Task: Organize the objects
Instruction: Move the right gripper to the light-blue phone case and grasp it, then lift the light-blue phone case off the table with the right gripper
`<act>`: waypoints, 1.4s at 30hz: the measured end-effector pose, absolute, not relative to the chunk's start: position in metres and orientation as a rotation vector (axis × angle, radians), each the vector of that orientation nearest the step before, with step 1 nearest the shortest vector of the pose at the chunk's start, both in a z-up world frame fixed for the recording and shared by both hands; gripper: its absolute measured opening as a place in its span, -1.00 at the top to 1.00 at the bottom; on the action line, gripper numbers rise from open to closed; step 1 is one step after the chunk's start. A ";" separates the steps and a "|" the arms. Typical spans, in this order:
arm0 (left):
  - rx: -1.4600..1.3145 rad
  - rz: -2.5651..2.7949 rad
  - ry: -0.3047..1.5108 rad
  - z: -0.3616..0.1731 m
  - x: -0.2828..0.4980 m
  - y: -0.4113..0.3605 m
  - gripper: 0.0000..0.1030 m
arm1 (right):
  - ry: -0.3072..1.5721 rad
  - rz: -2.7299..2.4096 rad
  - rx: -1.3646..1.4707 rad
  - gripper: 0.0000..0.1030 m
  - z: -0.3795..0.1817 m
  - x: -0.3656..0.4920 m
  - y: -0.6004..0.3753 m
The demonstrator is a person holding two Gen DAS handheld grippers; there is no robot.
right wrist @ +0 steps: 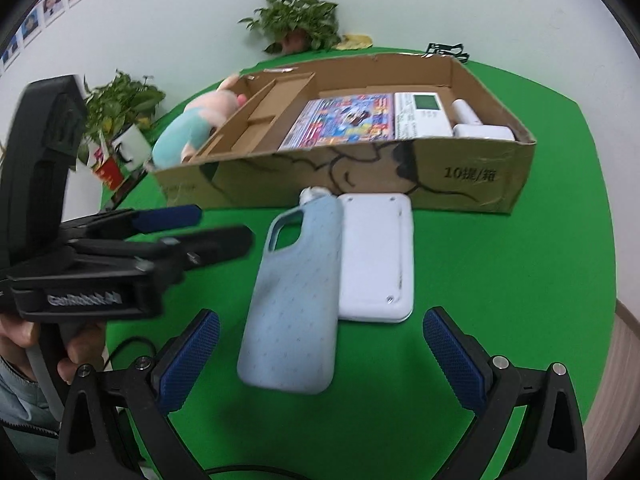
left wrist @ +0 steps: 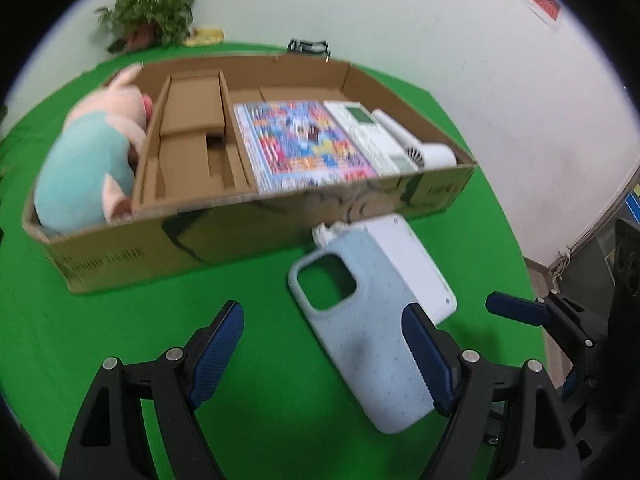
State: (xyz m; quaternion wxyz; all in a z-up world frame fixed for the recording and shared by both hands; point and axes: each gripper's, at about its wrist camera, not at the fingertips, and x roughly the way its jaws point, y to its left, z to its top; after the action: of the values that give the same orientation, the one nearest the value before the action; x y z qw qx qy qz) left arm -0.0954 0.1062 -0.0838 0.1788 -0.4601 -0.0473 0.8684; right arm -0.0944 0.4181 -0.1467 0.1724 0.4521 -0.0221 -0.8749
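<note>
A light blue phone case (left wrist: 360,320) (right wrist: 296,292) lies on the green table, partly on top of a white flat device (left wrist: 412,264) (right wrist: 376,256), just in front of a cardboard box (left wrist: 192,236) (right wrist: 460,176). The box holds a plush toy (left wrist: 88,160) (right wrist: 188,124), a colourful book (left wrist: 304,140) (right wrist: 344,120), a white calculator (left wrist: 360,128) (right wrist: 420,114) and a white handheld fan (left wrist: 420,148) (right wrist: 480,128). My left gripper (left wrist: 324,340) is open, its right finger over the case's edge. My right gripper (right wrist: 320,344) is open around the case's near end.
Potted plants (left wrist: 148,16) (right wrist: 296,20) stand at the table's far edge, another plant in a white mug (right wrist: 120,120) at the left. A small black object (left wrist: 308,46) (right wrist: 446,50) lies behind the box. The left gripper (right wrist: 168,232) shows in the right wrist view.
</note>
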 end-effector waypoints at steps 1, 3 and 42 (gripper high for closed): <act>-1.334 2.456 -0.153 -0.089 -0.096 0.106 -0.57 | -0.054 -2.468 1.294 -0.99 -0.148 -0.093 0.417; -1.393 2.466 -0.196 -0.100 -0.096 0.105 -0.57 | -0.045 -2.440 1.309 -0.98 -0.149 -0.092 0.417; -1.437 2.527 -0.414 -0.079 -0.054 0.031 -0.54 | -0.028 -2.120 1.142 -0.28 -0.132 -0.085 0.340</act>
State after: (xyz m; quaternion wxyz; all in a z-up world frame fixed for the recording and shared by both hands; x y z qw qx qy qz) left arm -0.0537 0.0311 -0.0790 0.1024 -0.4867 -0.1401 0.8562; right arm -0.0848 0.3399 -0.1317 0.3585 0.4427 -0.0108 -0.8218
